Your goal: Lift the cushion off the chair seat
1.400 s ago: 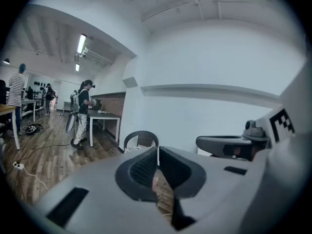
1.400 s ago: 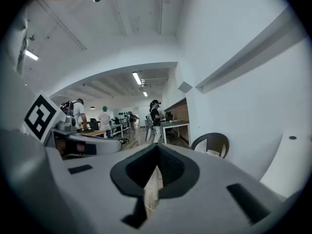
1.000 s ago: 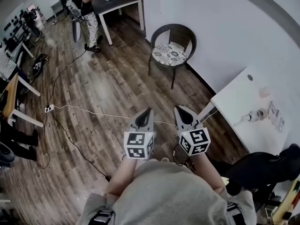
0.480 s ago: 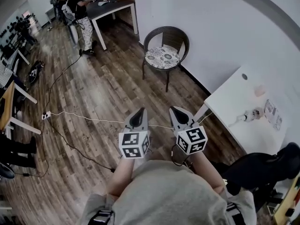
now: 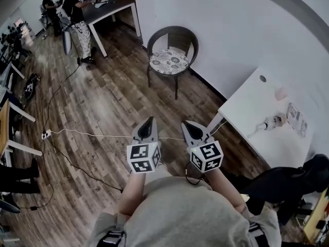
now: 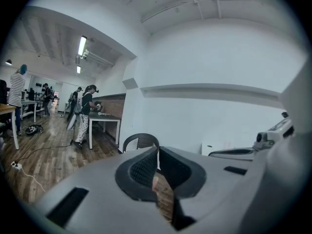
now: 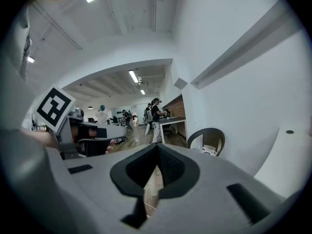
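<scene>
A dark wicker chair (image 5: 172,40) stands against the white wall, with a round patterned cushion (image 5: 168,61) lying on its seat. The same chair (image 7: 206,139) shows in the right gripper view with the cushion (image 7: 204,150) on it, and the left gripper view catches only the chair (image 6: 140,141) back above the jaws. Both grippers hover side by side over the wooden floor, well short of the chair. My left gripper (image 5: 149,121) is shut and holds nothing. My right gripper (image 5: 185,125) is also shut and empty.
A white table (image 5: 267,117) with small items stands to the right. A white cable (image 5: 92,134) and a black cable (image 5: 77,163) run across the floor (image 5: 103,102). People (image 5: 72,12) stand by a desk (image 5: 105,9) at the far left. A black office chair (image 5: 288,184) sits at lower right.
The view has shifted, so the chair now sits further left in the head view. Both grippers stay shut and side by side, lower in the frame.
</scene>
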Demonstrator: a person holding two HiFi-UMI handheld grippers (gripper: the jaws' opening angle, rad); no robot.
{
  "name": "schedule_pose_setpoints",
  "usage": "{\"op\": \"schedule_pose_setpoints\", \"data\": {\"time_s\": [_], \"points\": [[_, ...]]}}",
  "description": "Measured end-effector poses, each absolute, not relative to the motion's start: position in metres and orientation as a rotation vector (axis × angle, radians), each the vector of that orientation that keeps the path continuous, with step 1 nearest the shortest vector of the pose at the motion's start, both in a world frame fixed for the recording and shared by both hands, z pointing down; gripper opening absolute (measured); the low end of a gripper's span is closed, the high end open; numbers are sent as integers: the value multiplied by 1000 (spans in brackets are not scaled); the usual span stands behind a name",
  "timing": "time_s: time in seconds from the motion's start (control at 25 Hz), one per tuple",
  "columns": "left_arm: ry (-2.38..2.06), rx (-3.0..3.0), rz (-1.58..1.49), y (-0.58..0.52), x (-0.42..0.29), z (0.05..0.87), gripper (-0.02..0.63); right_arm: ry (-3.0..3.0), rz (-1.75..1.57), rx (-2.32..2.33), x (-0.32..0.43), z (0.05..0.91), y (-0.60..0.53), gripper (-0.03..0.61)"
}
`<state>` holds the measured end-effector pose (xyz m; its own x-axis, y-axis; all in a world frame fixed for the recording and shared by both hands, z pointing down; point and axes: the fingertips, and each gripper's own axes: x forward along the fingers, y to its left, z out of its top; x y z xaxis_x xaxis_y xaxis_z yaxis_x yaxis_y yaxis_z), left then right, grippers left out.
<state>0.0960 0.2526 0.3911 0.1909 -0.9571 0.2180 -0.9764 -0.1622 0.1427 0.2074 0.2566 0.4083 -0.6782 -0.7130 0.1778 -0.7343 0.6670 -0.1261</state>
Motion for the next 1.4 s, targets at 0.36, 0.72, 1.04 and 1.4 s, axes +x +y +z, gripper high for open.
{"op": "schedule_pose_setpoints", "data": {"time_s": [0.36, 0.72, 1.04, 1.4], "points": [[-1767, 2245, 146, 188, 62, 408, 14, -2700, 342, 1299, 176, 424, 180, 0], [-1748, 2229, 136, 109, -7, 408, 14, -2699, 321, 1322, 106, 411, 85, 1], [-1713, 2267, 165, 40, -61, 397, 14, -2689, 322, 1341, 48, 397, 10, 2], [-1660, 2309, 177, -46, -109, 407, 14, -2652, 315, 1419, 4, 404, -70, 2]]}}
